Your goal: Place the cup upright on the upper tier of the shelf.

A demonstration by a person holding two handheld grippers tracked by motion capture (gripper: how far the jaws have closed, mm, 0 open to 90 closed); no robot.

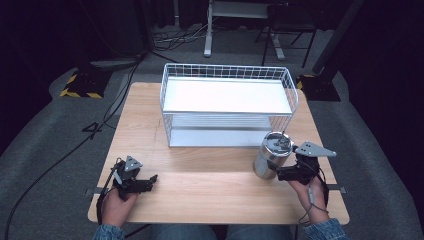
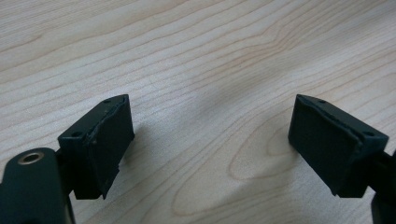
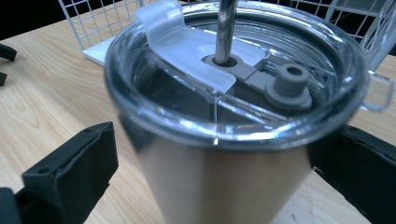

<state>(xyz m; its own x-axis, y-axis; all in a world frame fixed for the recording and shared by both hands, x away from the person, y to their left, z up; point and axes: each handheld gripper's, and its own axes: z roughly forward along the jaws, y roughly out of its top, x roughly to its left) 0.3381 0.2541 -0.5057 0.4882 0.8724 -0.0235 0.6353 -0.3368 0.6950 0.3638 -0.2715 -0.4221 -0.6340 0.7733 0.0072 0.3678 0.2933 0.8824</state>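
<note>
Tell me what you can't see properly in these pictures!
- What is inside the shiny steel tumbler with the clear lid: right gripper view, glare on the lid hides it.
- The tumbler's base: cut off by that view's bottom edge.
- Whether the right tongs touch the tumbler: its body covers the pads.
- The lower level of the white wire shelf rack: high view, the top board shades it.

Tumbler (image 3: 224,154) base cut off; straw (image 3: 225,28) top cropped.

No legible text, label, brand or number anywhere.
</note>
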